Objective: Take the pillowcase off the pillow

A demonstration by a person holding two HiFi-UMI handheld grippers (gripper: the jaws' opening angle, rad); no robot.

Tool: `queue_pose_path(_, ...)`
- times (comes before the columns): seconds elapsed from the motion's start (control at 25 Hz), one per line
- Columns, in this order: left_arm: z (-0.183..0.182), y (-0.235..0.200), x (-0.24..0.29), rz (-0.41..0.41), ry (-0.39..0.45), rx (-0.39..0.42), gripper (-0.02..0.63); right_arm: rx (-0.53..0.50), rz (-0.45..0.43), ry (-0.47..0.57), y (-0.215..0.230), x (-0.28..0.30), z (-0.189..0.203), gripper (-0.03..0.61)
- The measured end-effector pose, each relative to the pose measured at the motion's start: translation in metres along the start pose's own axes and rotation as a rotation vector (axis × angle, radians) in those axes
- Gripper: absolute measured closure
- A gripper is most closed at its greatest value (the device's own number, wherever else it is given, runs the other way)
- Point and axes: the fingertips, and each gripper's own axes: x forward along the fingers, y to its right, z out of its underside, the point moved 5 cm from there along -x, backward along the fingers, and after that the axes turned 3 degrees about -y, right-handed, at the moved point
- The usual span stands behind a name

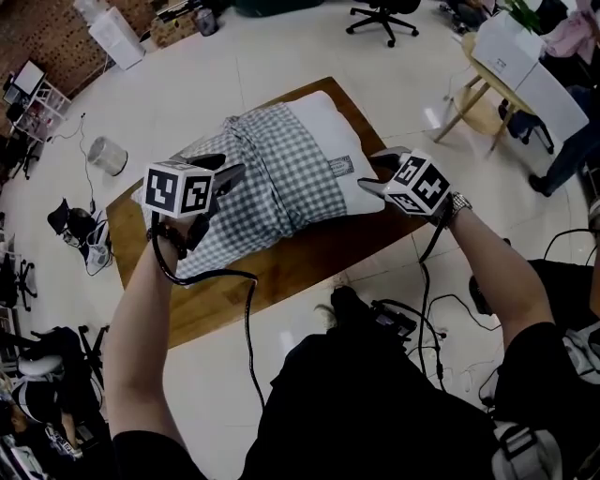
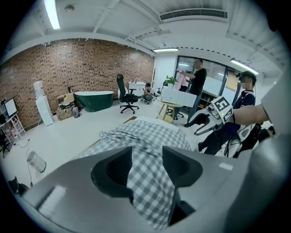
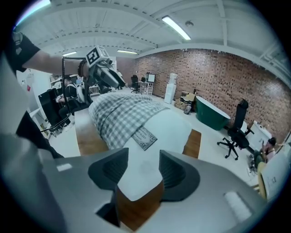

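A white pillow (image 1: 330, 120) lies on a wooden table (image 1: 281, 272). A grey-checked pillowcase (image 1: 258, 183) is bunched over its left part, leaving the right end bare with a small label (image 3: 143, 138). My left gripper (image 1: 223, 176) hovers open above the pillowcase's left end; in the left gripper view the checked cloth (image 2: 150, 182) shows below the gap between its jaws (image 2: 147, 154), untouched. My right gripper (image 1: 377, 174) is open at the pillow's bare right corner (image 3: 141, 182), which shows between its jaws (image 3: 143, 155) without contact.
A cable hangs from the left gripper across the table's front edge (image 1: 248, 309). On the floor stand a white bin (image 1: 108, 156) at left, a wooden stool (image 1: 473, 98) at right and an office chair (image 1: 384, 17) behind. A green tub (image 2: 93, 99) sits by the brick wall.
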Motion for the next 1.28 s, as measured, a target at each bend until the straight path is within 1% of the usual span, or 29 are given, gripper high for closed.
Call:
queue_pose_path(0.2, 0.032, 0.044, -0.008, 0.031, -0.005, -0.061, 0.399, -0.027, 0.016, -0.021, -0.031, -0.006, 0.002, 0.343)
queue_pose_path(0.36, 0.051, 0.076, -0.004, 0.065, 0.027, -0.095, 0.399, -0.049, 0.030, -0.038, -0.044, -0.003, 0.008, 0.307)
queue_pose_path(0.48, 0.062, 0.095, 0.005, 0.082, 0.049, -0.128, 0.398, -0.057, 0.041, -0.039, -0.046, -0.002, 0.012, 0.299)
queue_pose_path(0.56, 0.072, 0.107, 0.013, 0.094, 0.063, -0.163, 0.397, -0.065, 0.046, -0.038, -0.048, -0.001, 0.014, 0.298)
queue_pose_path(0.72, 0.093, 0.128, 0.034, 0.117, 0.097, -0.265, 0.396, -0.085, 0.055, -0.039, -0.048, 0.004, 0.024, 0.284)
queue_pose_path(0.8, 0.102, 0.134, 0.046, 0.100, 0.111, -0.313, 0.390, -0.096, 0.062, -0.042, -0.045, 0.009, 0.028, 0.268)
queue_pose_path(0.92, 0.115, 0.136, 0.065, 0.036, 0.129, -0.395, 0.373, -0.117, 0.074, -0.037, -0.041, 0.017, 0.035, 0.258)
queue_pose_path(1.08, 0.127, 0.131, 0.095, -0.050, 0.168, -0.507, 0.347, -0.126, 0.082, -0.053, -0.037, 0.025, 0.043, 0.247)
queue_pose_path(1.16, 0.133, 0.127, 0.112, -0.076, 0.181, -0.568, 0.334, -0.151, 0.091, -0.062, -0.035, 0.031, 0.047, 0.244)
queue_pose_path(1.28, 0.139, 0.116, 0.134, -0.107, 0.181, -0.669, 0.333, -0.193, 0.102, -0.073, -0.028, 0.041, 0.048, 0.244)
